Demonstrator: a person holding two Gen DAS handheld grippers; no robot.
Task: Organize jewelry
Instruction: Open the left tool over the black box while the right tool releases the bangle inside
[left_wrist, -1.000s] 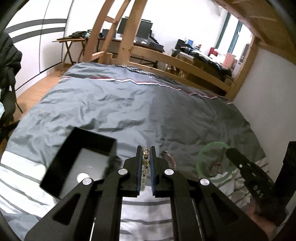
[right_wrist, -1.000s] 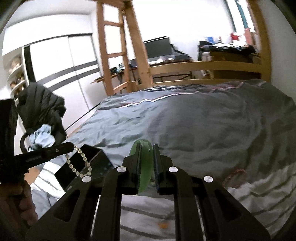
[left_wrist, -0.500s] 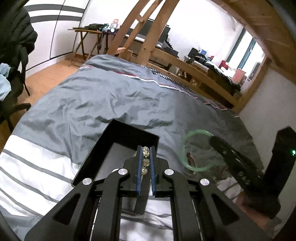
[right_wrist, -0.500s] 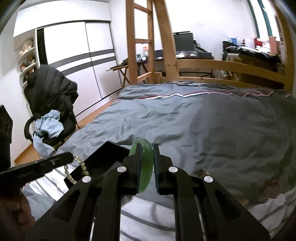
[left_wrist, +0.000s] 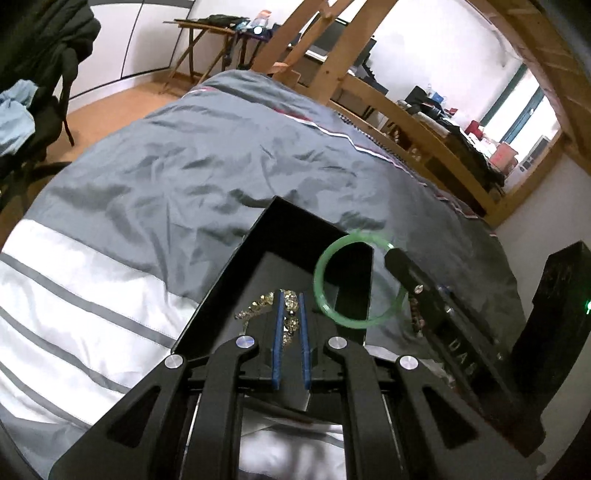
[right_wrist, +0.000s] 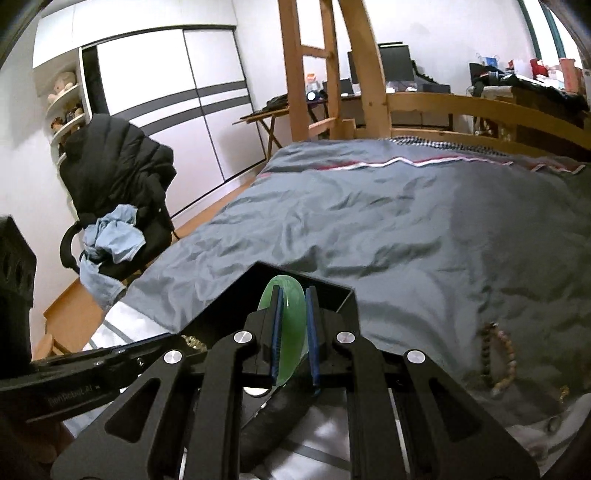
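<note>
Left tongs (left_wrist: 288, 306): nearly closed, pinching the pale beaded bracelet (left_wrist: 258, 308). Its loose end is draped on the floor of the open black rectangular box (left_wrist: 255, 236). The box sits on the grey striped duvet of the bed (left_wrist: 184, 166), near the bed's front edge.

Right tongs (right_wrist: 291, 321): closed on the translucent green bangle (right_wrist: 286, 306), gripping its rim edge-on. In the left view the bangle (left_wrist: 354, 280) hangs over the box's right wall, part inside, part outside.

A brown-and-pink beaded bracelet (right_wrist: 496, 358) lies on the duvet to the right of the box, not yet picked up, towards the bed's front right corner.

Handling, my read:
- The pale bracelet is limp and light. It goes wherever gravity takes it, so lower until the beads pool on the box floor, then open. It may snag on the blue pads, so open wide.
- The bangle looks like jade or glass: rigid, smooth, slippery, breakable. The rim pinch is a narrow contact, and it can pivot or squirt out if you squeeze harder. Keep it low over the box and set it down, don't drop it onto the beads.
- Watch the box wall: the bangle can catch on it and lever out of your grip.
- The soft duvet means the box can tilt if you press on it.
</note>
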